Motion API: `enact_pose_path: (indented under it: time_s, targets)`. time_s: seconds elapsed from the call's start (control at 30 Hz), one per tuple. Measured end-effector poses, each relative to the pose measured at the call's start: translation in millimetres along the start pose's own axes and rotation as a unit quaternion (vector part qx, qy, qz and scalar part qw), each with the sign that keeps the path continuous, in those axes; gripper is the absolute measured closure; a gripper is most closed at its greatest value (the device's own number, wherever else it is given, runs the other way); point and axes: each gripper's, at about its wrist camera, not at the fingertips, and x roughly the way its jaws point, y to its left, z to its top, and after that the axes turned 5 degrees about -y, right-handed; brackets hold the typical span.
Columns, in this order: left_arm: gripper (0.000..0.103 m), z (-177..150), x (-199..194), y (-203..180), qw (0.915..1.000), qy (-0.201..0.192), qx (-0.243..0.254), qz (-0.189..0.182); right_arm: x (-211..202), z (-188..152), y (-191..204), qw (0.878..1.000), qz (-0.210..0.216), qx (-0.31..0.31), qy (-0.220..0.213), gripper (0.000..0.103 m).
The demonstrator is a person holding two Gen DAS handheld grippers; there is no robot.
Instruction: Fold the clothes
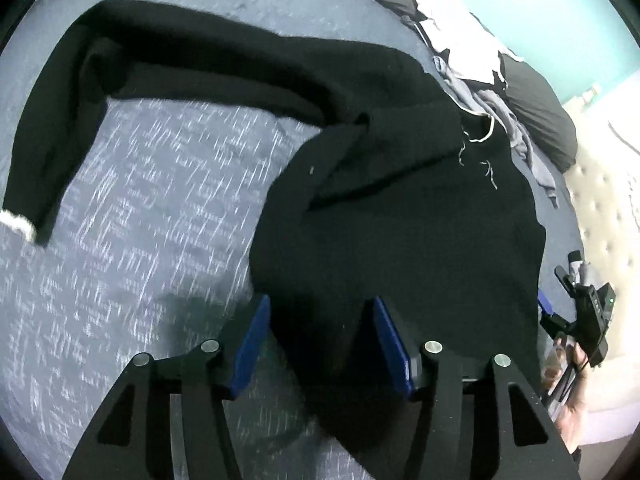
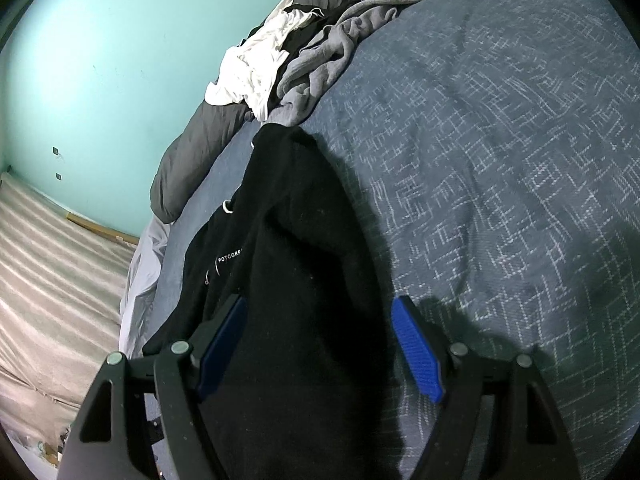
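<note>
Black hoodie (image 1: pixel 400 208) on blue bedspread (image 1: pixel 140 208); both grippers' jaws spread, pinching nothing.
Left view alone shows sleeve (image 1: pixel 132 76) outstretched; right view shows bed edge (image 2: pixel 136 280), bare bedspread beyond.

The left tongs (image 1: pixel 318 338) point steeply down, their blue pads (image 1: pixel 250 346) parted with black cloth lying between them — neither pad visibly presses on it. The right tongs (image 2: pixel 320 348) tilt down more gently, jaws spread wide, blue pads (image 2: pixel 418 356) standing clear on either side of the dark fabric that runs between them. From the left wrist view the right tongs show at the right edge, gripped by a bare hand (image 1: pixel 570 392) — fingers wrapped round the handle.
</note>
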Motion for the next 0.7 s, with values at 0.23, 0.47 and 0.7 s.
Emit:
enact_pose_path:
  time_s: [0.23, 0.47, 0.7]
  targets:
    - [0.045, -26, -4, -10, 0.9992, 0.033, 0.000, -0.023, -5, 3, 4, 1.000, 0.005, 0.006, -0.010, 0.027]
    - [0.047, -48, -3, -24, 0.9986, 0.039, 0.010, -0.036, -21, -4, 12, 1.000, 0.010, -0.006, -0.017, 0.027]
    - [0.095, -55, -16, -35, 0.9988, 0.023, 0.022, -0.037, -40, -14, 16, 1.000, 0.015, -0.015, -0.020, 0.027]
